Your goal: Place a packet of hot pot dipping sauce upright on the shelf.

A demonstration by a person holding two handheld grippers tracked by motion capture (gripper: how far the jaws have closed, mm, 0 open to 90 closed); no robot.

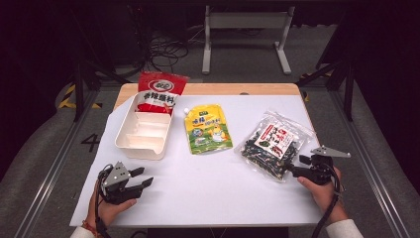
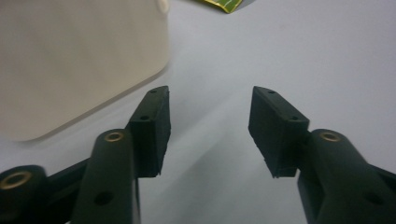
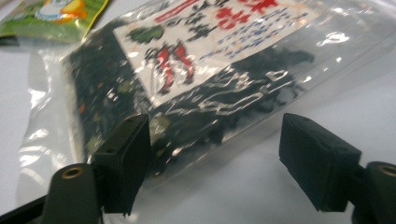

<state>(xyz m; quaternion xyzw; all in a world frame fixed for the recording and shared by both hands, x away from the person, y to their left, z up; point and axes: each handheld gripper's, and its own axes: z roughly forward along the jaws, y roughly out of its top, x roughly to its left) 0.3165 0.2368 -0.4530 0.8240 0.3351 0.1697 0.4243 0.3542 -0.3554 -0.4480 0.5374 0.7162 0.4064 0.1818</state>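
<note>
A clear bag of dark dried pieces with a red and white label lies at the right of the white table. My right gripper stands open at its near corner. In the right gripper view the bag reaches between the jaws of the right gripper: the left pad is at the plastic edge and the right pad is apart from it. My left gripper is open and holds nothing, just in front of a white divided tray. The left gripper view has the tray wall left of the open left gripper.
A yellow-green spout pouch lies mid-table, and its corner appears as the pouch in the right gripper view. A red pouch leans at the tray's far end. Beyond the table are a metal frame and floor cables.
</note>
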